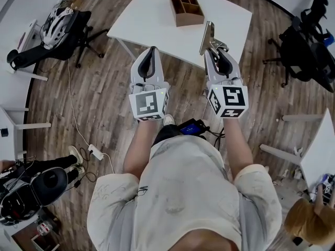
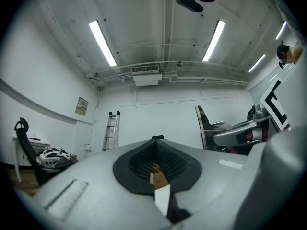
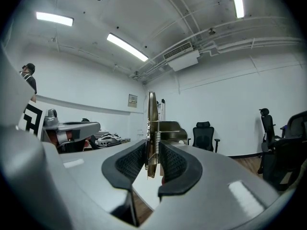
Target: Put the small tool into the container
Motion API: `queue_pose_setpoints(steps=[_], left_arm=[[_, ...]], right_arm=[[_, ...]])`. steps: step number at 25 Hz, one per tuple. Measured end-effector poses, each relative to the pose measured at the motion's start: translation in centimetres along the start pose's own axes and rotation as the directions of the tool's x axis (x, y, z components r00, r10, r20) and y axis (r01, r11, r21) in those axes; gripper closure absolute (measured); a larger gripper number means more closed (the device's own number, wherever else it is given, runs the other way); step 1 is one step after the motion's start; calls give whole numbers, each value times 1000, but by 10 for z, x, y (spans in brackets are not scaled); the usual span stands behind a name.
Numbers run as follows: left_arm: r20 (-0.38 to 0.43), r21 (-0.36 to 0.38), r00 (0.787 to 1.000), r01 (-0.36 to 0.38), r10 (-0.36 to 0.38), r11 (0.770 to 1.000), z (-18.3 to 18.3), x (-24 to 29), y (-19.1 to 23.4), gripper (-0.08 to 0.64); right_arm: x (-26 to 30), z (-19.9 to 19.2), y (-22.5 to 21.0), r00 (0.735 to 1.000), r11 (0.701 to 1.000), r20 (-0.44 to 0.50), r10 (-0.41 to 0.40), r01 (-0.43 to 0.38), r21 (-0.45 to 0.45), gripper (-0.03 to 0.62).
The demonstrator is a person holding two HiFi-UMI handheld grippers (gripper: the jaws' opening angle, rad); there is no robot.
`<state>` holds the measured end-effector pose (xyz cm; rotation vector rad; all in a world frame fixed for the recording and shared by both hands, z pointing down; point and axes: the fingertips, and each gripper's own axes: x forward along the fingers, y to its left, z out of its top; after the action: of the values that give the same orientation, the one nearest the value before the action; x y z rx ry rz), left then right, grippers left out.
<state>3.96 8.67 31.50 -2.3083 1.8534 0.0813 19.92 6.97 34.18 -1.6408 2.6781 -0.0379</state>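
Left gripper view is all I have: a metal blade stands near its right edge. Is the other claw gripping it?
Observer: Yes. In the right gripper view the right claw is shut on the metal tool, with its pads pressing both faces beside a small spring.
Operator: Where is the container?
Observer: The head view shows the wooden container on the white table, ahead of the tool.
Operator: Anything in it?
Observer: From above, its compartments look empty; the tool is not in it yet.
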Motion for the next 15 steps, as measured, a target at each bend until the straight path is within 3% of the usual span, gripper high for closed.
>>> queue_pose_setpoints(steps=[10,15], left_arm=[[17,-28,999,47,-47,998,-32,141,223,546],[26,-39,997,73,-72,997,-51,187,294,546]], right_arm=[[244,15,84,998,998,-22,-59,59,-22,503],[323,12,111,996,996,-28,-89,88,-32,503]])
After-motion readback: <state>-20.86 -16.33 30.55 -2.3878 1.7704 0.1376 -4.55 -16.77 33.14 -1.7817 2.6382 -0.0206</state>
